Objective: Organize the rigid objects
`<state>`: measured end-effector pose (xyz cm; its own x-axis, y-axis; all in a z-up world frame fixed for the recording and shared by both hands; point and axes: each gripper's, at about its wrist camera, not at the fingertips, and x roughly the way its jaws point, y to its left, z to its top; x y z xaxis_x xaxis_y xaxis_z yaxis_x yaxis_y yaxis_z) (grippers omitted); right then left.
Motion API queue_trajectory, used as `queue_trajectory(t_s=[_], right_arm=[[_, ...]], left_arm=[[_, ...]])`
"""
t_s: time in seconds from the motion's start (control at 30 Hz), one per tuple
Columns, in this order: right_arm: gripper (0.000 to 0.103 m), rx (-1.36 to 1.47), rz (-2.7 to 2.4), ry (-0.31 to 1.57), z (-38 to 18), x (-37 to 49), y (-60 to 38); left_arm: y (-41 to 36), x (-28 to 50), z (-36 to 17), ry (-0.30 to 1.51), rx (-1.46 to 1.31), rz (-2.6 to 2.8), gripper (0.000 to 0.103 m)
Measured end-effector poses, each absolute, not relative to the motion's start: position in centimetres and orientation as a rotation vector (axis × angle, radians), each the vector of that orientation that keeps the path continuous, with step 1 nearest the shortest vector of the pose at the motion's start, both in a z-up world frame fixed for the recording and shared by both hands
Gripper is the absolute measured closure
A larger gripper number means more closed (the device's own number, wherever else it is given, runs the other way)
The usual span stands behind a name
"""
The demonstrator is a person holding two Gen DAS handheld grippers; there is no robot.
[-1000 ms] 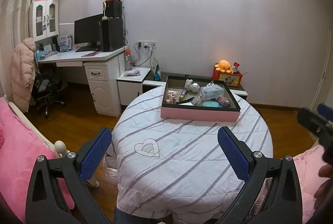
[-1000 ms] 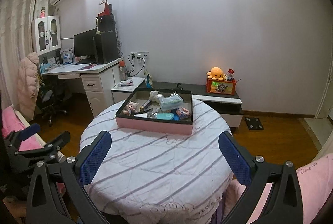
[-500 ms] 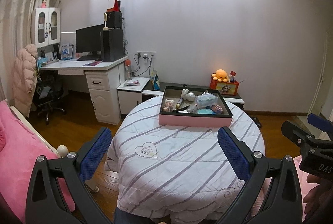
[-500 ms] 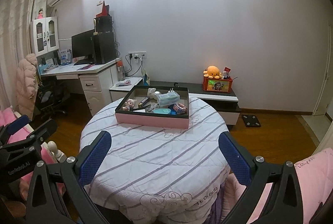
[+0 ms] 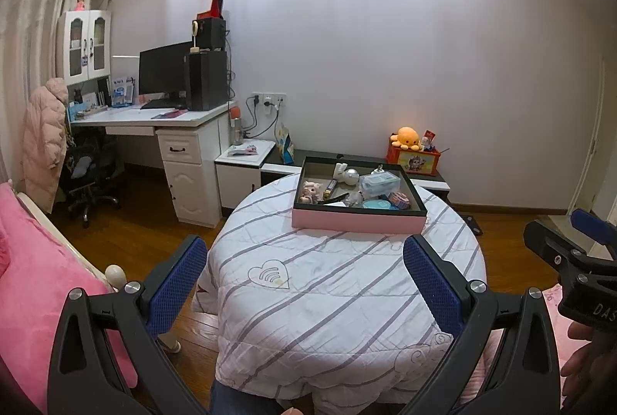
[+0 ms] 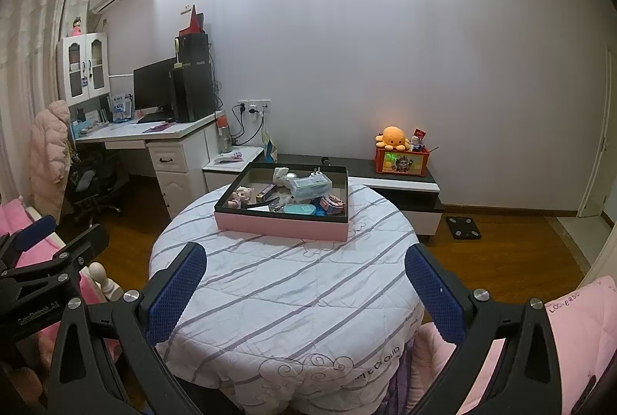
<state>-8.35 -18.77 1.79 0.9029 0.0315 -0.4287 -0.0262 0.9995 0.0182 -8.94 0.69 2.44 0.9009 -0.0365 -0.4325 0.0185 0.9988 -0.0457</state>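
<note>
A pink tray with a dark rim [image 5: 358, 221] sits at the far side of a round table covered in a striped white cloth [image 5: 327, 284]. It holds several small items: a doll [image 5: 311, 190], a clear plastic box [image 5: 380, 182], a teal lid [image 5: 378, 204]. The tray also shows in the right wrist view [image 6: 281, 224]. My left gripper [image 5: 304, 280] is open and empty, held back from the table's near edge. My right gripper [image 6: 304, 284] is open and empty, also short of the tray.
A pink bed [image 5: 34, 261] lies at the left. A white desk with a monitor [image 5: 162, 122] stands at the back left. A low cabinet with an orange plush toy [image 5: 408, 139] stands behind the table. Wooden floor surrounds the table.
Both grippers have drawn back and up from the table, so the table and tray look smaller and farther. Both stay open.
</note>
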Motion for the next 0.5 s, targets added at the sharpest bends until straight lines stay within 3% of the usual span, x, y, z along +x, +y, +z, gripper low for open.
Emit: queue_trajectory(t_s=[0.5], right_arm=[[0.0,0.042,0.031,0.429,1.65,-8.89,-18.35]], left_arm=[[0.66,-9.17,3.3,0.446,-0.04,-0.028,0.0]])
